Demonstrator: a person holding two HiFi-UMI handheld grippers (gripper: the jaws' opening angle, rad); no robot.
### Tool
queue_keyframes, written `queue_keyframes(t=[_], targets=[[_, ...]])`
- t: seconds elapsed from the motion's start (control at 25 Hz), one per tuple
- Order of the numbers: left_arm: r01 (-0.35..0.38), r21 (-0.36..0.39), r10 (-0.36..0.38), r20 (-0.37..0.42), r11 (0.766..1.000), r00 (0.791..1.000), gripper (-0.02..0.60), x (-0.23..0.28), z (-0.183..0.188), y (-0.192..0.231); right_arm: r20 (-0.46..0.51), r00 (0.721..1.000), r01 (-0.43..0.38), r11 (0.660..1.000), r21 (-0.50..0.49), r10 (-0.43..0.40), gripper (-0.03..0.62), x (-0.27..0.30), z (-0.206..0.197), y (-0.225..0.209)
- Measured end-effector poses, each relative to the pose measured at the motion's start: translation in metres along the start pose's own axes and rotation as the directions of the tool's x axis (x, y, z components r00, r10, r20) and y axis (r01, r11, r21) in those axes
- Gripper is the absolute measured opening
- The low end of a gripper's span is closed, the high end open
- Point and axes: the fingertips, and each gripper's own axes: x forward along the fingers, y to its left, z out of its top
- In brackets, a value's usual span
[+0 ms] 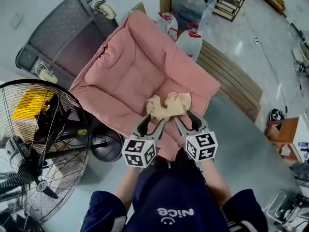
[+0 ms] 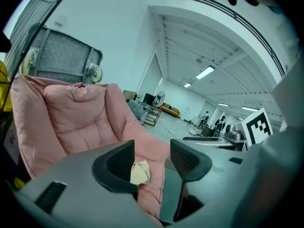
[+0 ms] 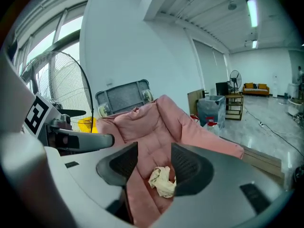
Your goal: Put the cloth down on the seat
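A crumpled cream cloth (image 1: 169,105) lies on the front part of the pink cushioned seat (image 1: 125,66). My left gripper (image 1: 155,121) and right gripper (image 1: 181,119) sit side by side just short of it, tips pointing at its near edge. Along the left gripper (image 2: 152,158) the jaws stand apart, with the cloth (image 2: 140,172) showing beside the left jaw, down on the seat (image 2: 80,122). In the right gripper view the right gripper (image 3: 154,163) is open too, and the cloth (image 3: 163,182) rests on the pink cushion (image 3: 152,127) below the gap, held by neither jaw.
A large black floor fan (image 1: 38,149) stands close at the left. An upturned grey cart (image 1: 67,28) with castors leans behind the seat. A slatted wooden bench (image 1: 231,81) runs along the right, with white red-capped bottles (image 1: 190,40) and a grey bin (image 1: 193,1) behind.
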Motion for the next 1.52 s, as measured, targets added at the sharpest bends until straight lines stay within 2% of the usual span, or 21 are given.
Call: queue_keyframes(t=[0.12,0.28,0.4,0.6,0.76,0.92,1.08,1.16,1.24,1.28,1.4,1.52], targets=[[-0.003,0.061,0.000,0.056,0.998,0.998,0.250,-0.026,0.019,-0.019,0.048,0.999,0.008,1.000,-0.024,-0.007,0.215,-0.029,0.018,0.007],[-0.020,0.194,0.009,0.060,0.981,0.998,0.250,-0.060,0.018,-0.037,0.089,0.996,0.019,0.998,-0.062,-0.013,0.215,-0.064,0.027,0.023],[-0.020,0.243,0.001,0.078,0.970,0.997,0.250,-0.080,0.023,-0.050,0.121,0.993,0.023,0.996,-0.082,-0.013,0.215,-0.084,0.034,0.032],[-0.025,0.242,-0.015,0.165,0.970,0.986,0.250,-0.104,0.044,-0.060,0.173,0.984,0.049,0.994,-0.100,-0.031,0.215,-0.106,0.042,0.040],[-0.033,0.265,-0.017,0.184,0.964,0.983,0.250,-0.114,0.048,-0.060,0.216,0.976,0.061,0.991,-0.119,-0.034,0.215,-0.118,0.051,0.049],[-0.033,0.222,-0.016,0.218,0.975,0.976,0.233,-0.120,0.050,-0.054,0.232,0.973,0.057,0.988,-0.147,-0.022,0.215,-0.120,0.054,0.059],[-0.036,0.205,-0.016,0.247,0.978,0.969,0.175,-0.127,0.054,-0.050,0.240,0.970,0.011,0.988,-0.157,0.027,0.215,-0.119,0.056,0.068],[-0.054,0.198,0.000,0.266,0.979,0.964,0.111,-0.131,0.056,-0.045,0.246,0.967,-0.031,0.987,-0.161,0.070,0.215,-0.118,0.056,0.074],[-0.057,0.190,0.002,0.279,0.980,0.960,0.051,-0.133,0.056,-0.041,0.245,0.967,-0.028,0.985,-0.171,0.071,0.212,-0.116,0.056,0.075],[-0.054,0.190,-0.002,0.281,0.980,0.960,0.045,-0.133,0.056,-0.040,0.245,0.968,-0.014,0.984,-0.177,0.057,0.201,-0.115,0.056,0.075],[-0.053,0.193,-0.005,0.286,0.980,0.958,0.032,-0.135,0.056,-0.036,0.251,0.968,0.028,0.983,-0.180,0.019,0.101,-0.114,0.058,0.072],[-0.055,0.187,-0.003,0.292,0.981,0.957,0.023,-0.135,0.057,-0.035,0.258,0.966,0.053,0.984,-0.172,-0.007,0.072,-0.115,0.060,0.068]])
